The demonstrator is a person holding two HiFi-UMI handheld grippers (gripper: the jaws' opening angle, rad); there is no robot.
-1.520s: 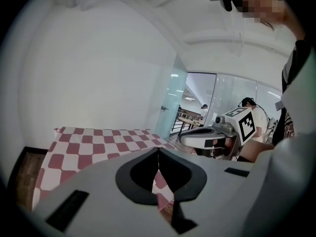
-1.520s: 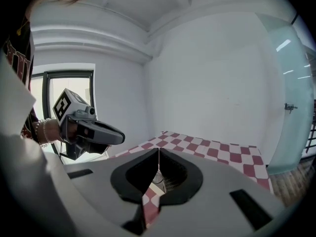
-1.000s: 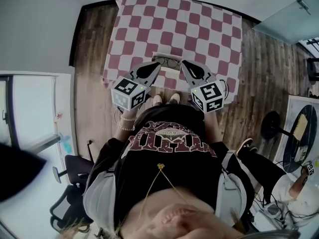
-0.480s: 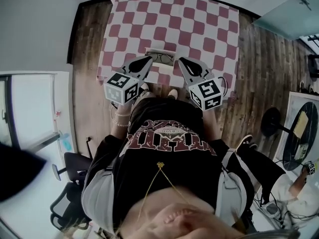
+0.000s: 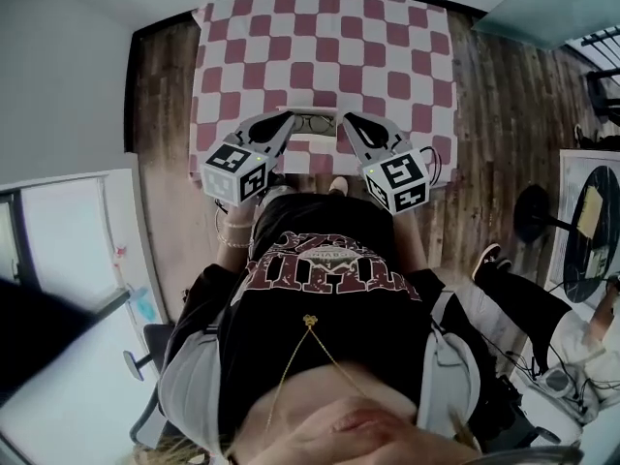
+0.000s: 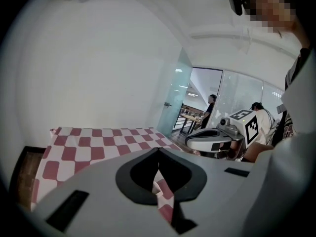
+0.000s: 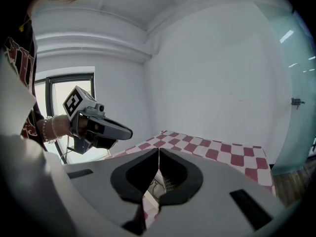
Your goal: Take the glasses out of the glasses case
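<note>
**A:** Start at the left. What is the left tool (image 5: 287, 117) doing?

**B:** Its jaws are pressed together with nothing in them; its own view shows only checked cloth past the tips. It hovers just left of the pale open glasses case (image 5: 312, 140), which sits near the front edge of the bench in its red-and-white checked cloth (image 5: 387, 46).

**A:** And the glasses?

**B:** The dark-framed glasses (image 5: 312, 122) lie at the case, between the two tools. I cannot tell whether they are seated inside it or resting on its rim.

**A:** The right tool (image 5: 347, 117)?

**B:** Closed and empty too, just right of the case.

**A:** What might go wrong?

**B:** If a tool goes in with its jaws closed, I'd expect it to shove the case towards the bench edge rather than grip anything. If the case isn't steadied, it may lift along with the glasses. A pinch on a thin arm or a lens could slip or bend the frame.
</note>
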